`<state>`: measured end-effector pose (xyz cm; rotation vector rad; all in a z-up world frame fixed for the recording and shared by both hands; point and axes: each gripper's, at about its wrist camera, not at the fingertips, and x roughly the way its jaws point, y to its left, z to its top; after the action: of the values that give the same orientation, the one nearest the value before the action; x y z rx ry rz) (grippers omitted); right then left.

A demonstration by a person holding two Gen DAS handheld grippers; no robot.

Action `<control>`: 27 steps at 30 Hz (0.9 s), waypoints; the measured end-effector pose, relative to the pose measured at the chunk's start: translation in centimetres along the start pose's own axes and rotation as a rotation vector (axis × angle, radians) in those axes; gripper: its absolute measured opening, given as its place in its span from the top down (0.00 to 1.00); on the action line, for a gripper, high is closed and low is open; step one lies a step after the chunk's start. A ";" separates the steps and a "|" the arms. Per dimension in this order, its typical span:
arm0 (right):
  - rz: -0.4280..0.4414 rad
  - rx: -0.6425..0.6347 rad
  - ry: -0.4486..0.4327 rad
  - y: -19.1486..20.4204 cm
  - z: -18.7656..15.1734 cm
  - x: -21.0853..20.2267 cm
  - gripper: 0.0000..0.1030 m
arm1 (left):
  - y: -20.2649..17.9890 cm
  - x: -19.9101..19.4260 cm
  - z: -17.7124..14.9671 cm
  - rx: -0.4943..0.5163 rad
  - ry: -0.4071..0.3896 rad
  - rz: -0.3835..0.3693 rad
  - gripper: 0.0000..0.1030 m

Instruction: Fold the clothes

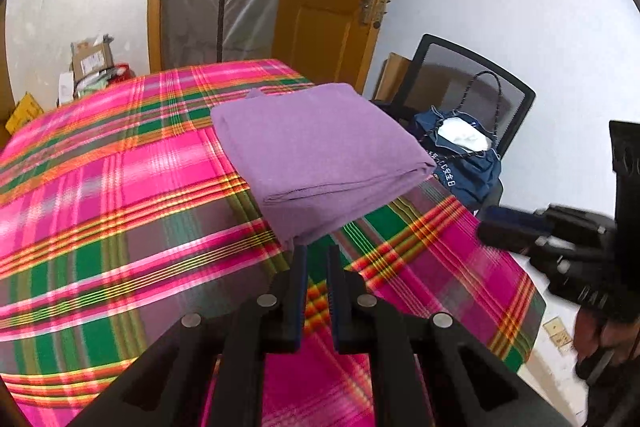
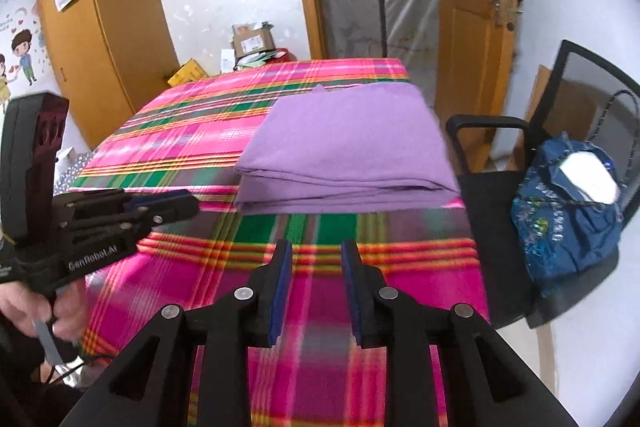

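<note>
Step in hand judged to be a clean retreat from a finished fold: best kept high and straight back, so that no finger catches the near hem or drags the stack off square on the plaid cloth (image 1: 120, 195). Left gripper (image 1: 318, 255) narrow, a slim gap between the pads, nothing held; purple folded garment (image 1: 320, 155) at twelve o'clock, near corner just beyond the fingertips, apparently apart. Right gripper (image 2: 316, 251) moderately open and empty; same garment (image 2: 348, 155) at twelve o'clock, clearly apart, bare plaid between.
</note>
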<state>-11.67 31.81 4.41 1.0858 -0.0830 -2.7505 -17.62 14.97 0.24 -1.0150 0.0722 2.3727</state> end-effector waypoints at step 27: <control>-0.130 -0.059 -0.138 6.4 -3.3 -8.8 0.59 | -1.4 -11.9 -4.1 -0.017 -0.178 0.062 0.84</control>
<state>-2.19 27.28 8.64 0.9161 0.0525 -2.9214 -7.52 9.55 5.66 -0.8156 0.0169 2.5137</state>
